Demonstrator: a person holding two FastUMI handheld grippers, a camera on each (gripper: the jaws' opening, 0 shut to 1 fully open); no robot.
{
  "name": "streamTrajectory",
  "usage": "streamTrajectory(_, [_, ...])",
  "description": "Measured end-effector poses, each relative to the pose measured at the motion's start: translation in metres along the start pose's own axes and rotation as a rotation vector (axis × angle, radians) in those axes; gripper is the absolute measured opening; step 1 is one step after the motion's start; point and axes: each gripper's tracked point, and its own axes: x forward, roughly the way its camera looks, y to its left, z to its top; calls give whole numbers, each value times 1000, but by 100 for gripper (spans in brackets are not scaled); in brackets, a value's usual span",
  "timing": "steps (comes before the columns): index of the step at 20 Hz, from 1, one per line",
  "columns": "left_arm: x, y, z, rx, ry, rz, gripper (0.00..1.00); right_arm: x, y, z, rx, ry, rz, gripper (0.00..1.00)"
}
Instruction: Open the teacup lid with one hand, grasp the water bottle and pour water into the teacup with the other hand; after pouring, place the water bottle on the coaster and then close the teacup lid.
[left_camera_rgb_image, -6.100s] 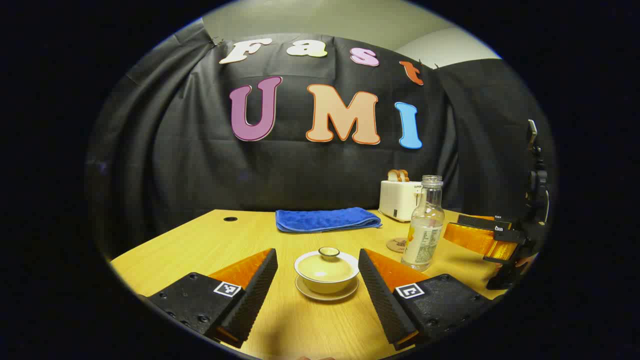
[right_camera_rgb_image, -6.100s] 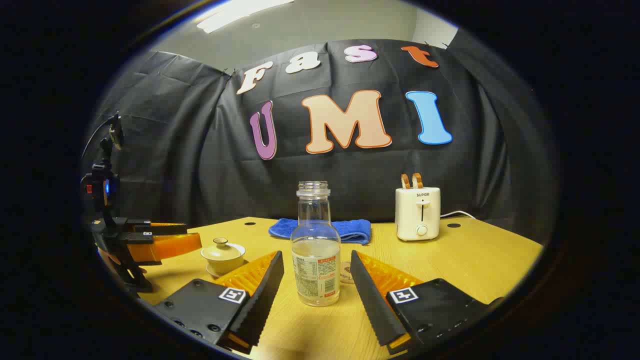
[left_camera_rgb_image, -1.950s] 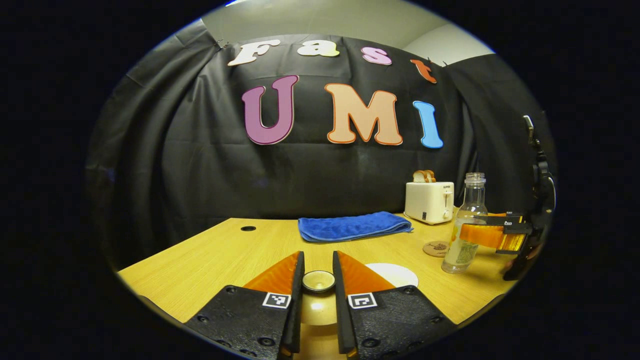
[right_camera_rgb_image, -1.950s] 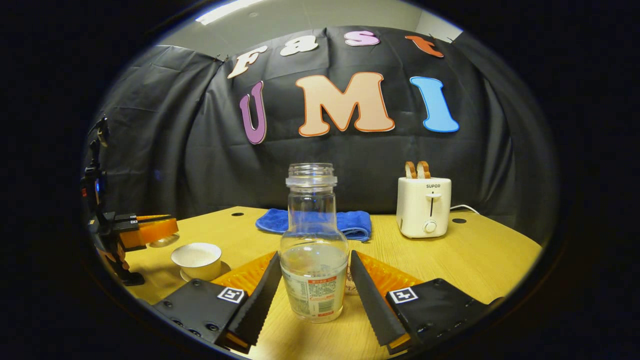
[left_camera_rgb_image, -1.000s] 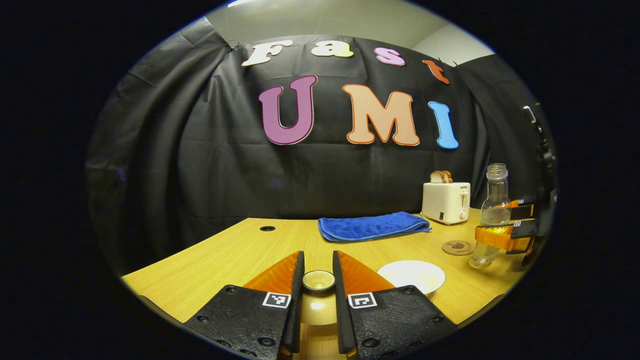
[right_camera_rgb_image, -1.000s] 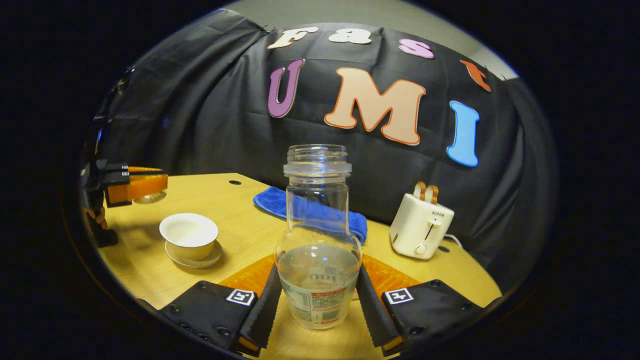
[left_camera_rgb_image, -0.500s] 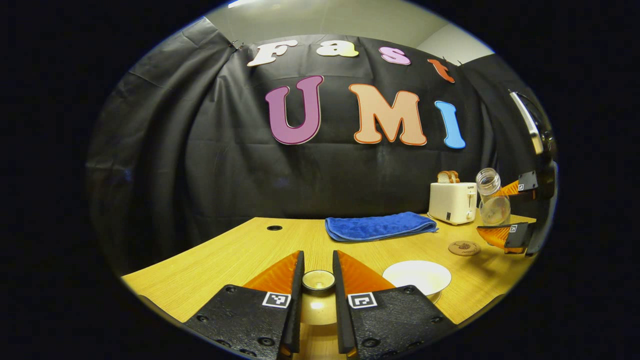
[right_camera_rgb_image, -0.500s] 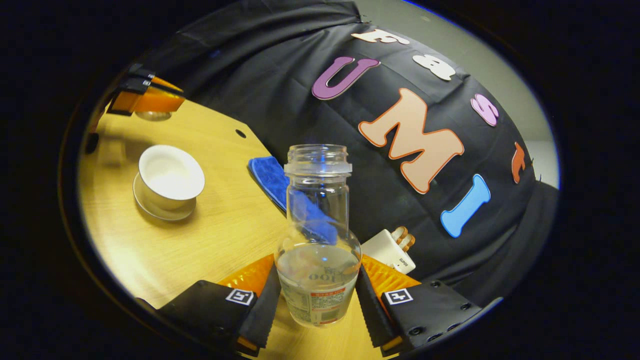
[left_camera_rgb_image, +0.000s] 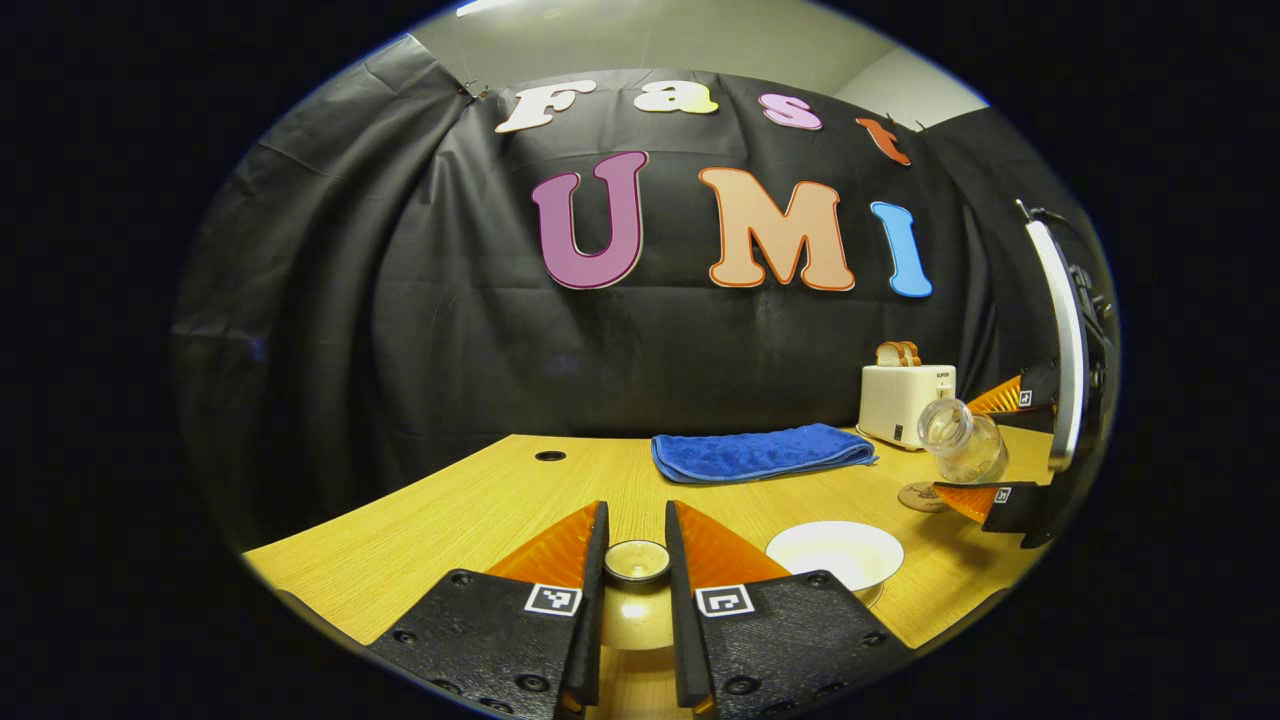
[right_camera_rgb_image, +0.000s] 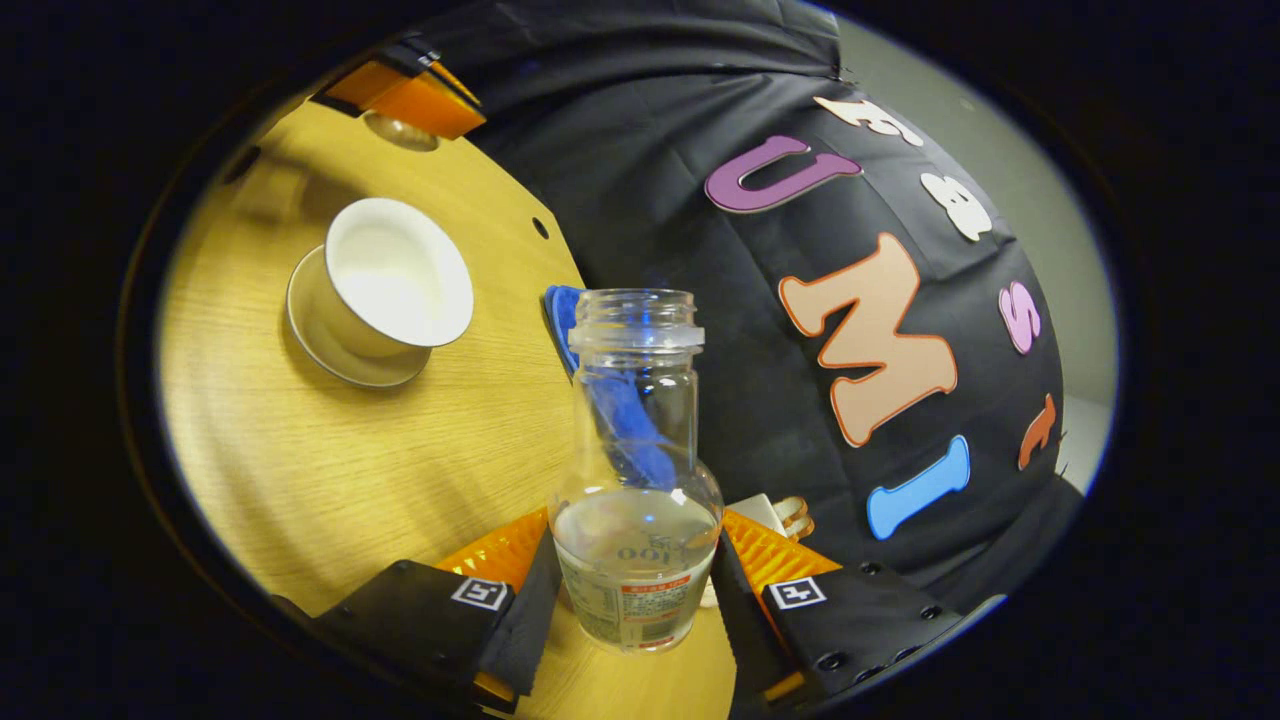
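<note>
Left gripper view: the left gripper (left_camera_rgb_image: 636, 600) is clenched on the knob of the teacup lid (left_camera_rgb_image: 636, 562), both fingers pressing its sides, holding the lid near the front edge of the tabletop (left_camera_rgb_image: 480, 500). Just to its right stands the open teacup (left_camera_rgb_image: 835, 552) on its saucer, also near the front edge. Farther right, the right gripper (left_camera_rgb_image: 985, 445) holds the water bottle (left_camera_rgb_image: 955, 440) tilted, mouth leaning toward the teacup — it hangs above the round coaster (left_camera_rgb_image: 918, 496) near the tabletop's right edge. A folded blue towel (left_camera_rgb_image: 762, 452) lies toward the back edge, a white toaster (left_camera_rgb_image: 905, 402) near the back right corner. In the right gripper view, the right gripper (right_camera_rgb_image: 632, 610) is clamped on the lower body of the water bottle (right_camera_rgb_image: 636, 470), a finger on each side; water sits in its lower part. The teacup (right_camera_rgb_image: 392, 275) is uncovered, apart from the bottle's mouth, with the left gripper (right_camera_rgb_image: 410, 95) beyond it carrying the lid.
</note>
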Motion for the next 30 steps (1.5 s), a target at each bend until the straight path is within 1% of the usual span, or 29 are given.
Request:
streamTrajectory(3, [1, 0, 1, 0, 0, 1, 27, 3, 6, 7, -63, -5, 11, 80])
streamTrajectory(5, [0, 1, 0, 0, -1, 3, 27, 6, 6, 11, -81, -7, 19, 77])
streamTrajectory(11, [1, 0, 0, 0, -1, 3, 27, 9, 7, 13, -203, -3, 15, 78])
streamTrajectory(15, [0, 1, 0, -1, -2, 4, 27, 9, 3, 19, -300, -14, -5, 78])
streamTrajectory(22, [1, 0, 0, -1, -2, 4, 27, 10, 7, 28, -423, -27, 1, 79])
streamTrajectory(30, [0, 0, -1, -1, -2, 4, 27, 9, -6, 39, -567, -65, -54, 79])
